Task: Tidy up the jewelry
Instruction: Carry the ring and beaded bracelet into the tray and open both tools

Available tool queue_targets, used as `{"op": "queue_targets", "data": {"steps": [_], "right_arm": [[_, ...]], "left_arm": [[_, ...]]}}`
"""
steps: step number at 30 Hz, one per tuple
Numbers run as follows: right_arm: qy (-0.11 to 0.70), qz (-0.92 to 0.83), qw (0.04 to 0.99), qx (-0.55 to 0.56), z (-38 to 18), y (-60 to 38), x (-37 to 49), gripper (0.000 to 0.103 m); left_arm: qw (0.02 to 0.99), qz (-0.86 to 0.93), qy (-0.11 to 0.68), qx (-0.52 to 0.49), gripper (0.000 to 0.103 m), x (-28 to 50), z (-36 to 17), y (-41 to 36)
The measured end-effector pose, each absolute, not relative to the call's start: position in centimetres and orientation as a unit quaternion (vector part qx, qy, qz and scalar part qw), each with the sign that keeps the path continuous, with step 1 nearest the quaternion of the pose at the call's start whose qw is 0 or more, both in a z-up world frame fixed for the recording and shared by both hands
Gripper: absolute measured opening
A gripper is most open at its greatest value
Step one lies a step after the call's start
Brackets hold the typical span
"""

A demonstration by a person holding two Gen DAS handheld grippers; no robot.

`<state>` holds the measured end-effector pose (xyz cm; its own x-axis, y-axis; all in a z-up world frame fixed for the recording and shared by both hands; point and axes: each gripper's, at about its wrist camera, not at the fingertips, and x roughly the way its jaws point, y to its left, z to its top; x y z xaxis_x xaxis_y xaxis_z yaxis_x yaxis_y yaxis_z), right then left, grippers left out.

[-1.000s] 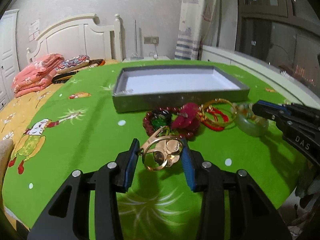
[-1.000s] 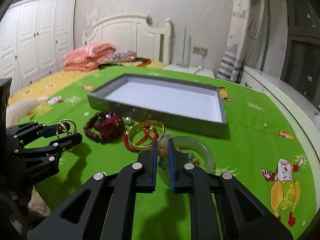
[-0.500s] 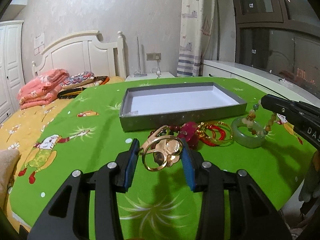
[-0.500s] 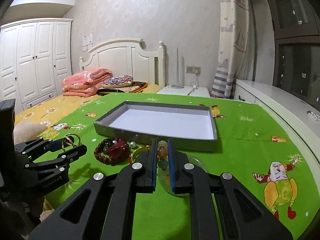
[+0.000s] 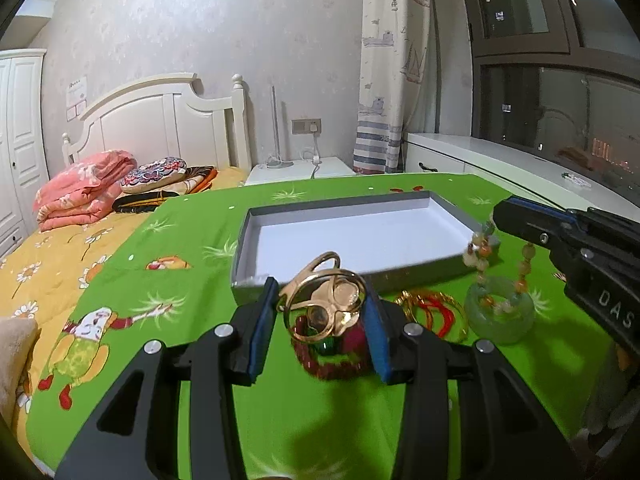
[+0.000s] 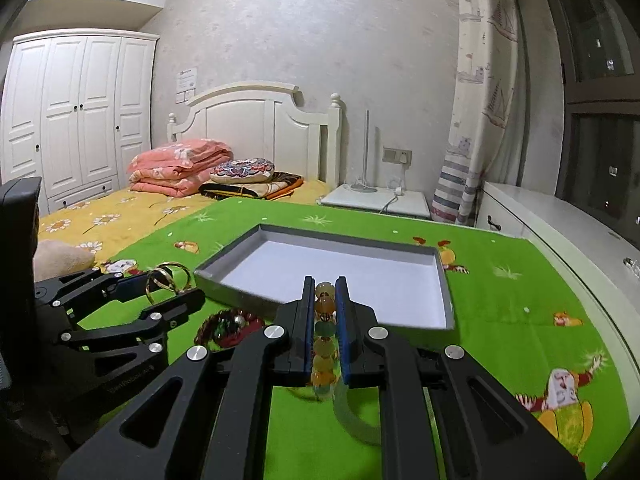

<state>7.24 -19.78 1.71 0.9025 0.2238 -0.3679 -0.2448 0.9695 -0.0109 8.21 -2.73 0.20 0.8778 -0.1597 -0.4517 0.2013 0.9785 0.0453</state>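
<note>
— Did you catch that? A second ago both pieces sat low over the green cartoon-print bedspread [image 5: 192, 240]; now both are up in the air.

— Which pieces?

— The left gripper [image 5: 320, 320] has its blue pads clamped on the cluster of gold rings [image 5: 326, 300], held just short of the near wall of the shallow grey cardboard tray with the white floor [image 5: 360, 236]. The right gripper [image 6: 325, 320] has its jaws pressed together on the string of amber and green beads [image 6: 324, 336], and the pale green jade bangle [image 5: 502, 314] dangles from that string.

— Was the bangle down on the cloth before?

— It was lying there, yes. Now it hangs clear. I'd say the lifting is done and both are headed for the tray.

— Anything in the tray?

— Not that I can see; its white floor looks bare, so the sorting has barely begun.

— Count it for me.

— One tray. Two grippers, each loaded. One gold ring cluster; it looks like two or three loops, but I can't separate them. One bead string, one jade bangle. On the cloth: one dark red bead bracelet with something green and magenta in the middle [image 5: 332, 356], and one tangle of gold and red bangles [image 5: 434, 312], number unclear.

— So two lots left?

— By my reckoning, yes.
</note>
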Motion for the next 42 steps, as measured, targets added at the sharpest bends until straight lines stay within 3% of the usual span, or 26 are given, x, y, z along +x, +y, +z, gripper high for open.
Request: {"op": "queue_targets", "data": {"steps": [13, 27, 28, 29, 30, 32, 35, 39, 42], "right_arm": [[0.183, 0.092, 0.979, -0.015, 2.6, -19.5, 13.3, 0.013], [0.270, 0.071, 0.960, -0.011, 1.3, -18.3, 21.4, 0.013], [0.282, 0.069, 0.957, -0.002, 1.1, -18.5, 21.9, 0.013], [0.287, 0.068, 0.955, 0.004, 1.0, -18.6, 22.3, 0.013], [0.292, 0.068, 0.954, 0.010, 0.9, -18.7, 22.5, 0.013], [0.297, 0.063, 0.953, 0.012, 0.6, -18.9, 22.7, 0.022], [0.295, 0.058, 0.954, 0.009, 0.6, -19.2, 22.6, 0.046], [0.290, 0.055, 0.955, 0.017, 1.1, -20.1, 21.8, 0.054], [0.281, 0.061, 0.958, 0.023, 1.9, -21.0, 20.0, 0.069]], "left_arm": [[0.967, -0.067, 0.240, 0.043, 0.040, 15.4, 1.9, -3.9], [0.945, -0.020, 0.323, 0.050, 0.041, 25.2, 0.1, -3.8], [0.943, -0.019, 0.329, 0.050, 0.043, 25.5, -0.1, -3.7], [0.941, -0.018, 0.335, 0.050, 0.051, 25.8, -0.2, -3.6], [0.940, -0.015, 0.337, 0.051, 0.067, 26.0, -0.3, -3.6], [0.941, -0.006, 0.334, 0.052, 0.086, 26.0, -0.3, -3.4], [0.943, -0.006, 0.328, 0.062, 0.089, 25.7, -0.2, -3.3], [0.938, -0.041, 0.341, 0.047, 0.098, 24.5, 0.1, -2.8], [0.941, -0.055, 0.332, 0.036, 0.098, 22.8, 0.4, -2.3]]}}
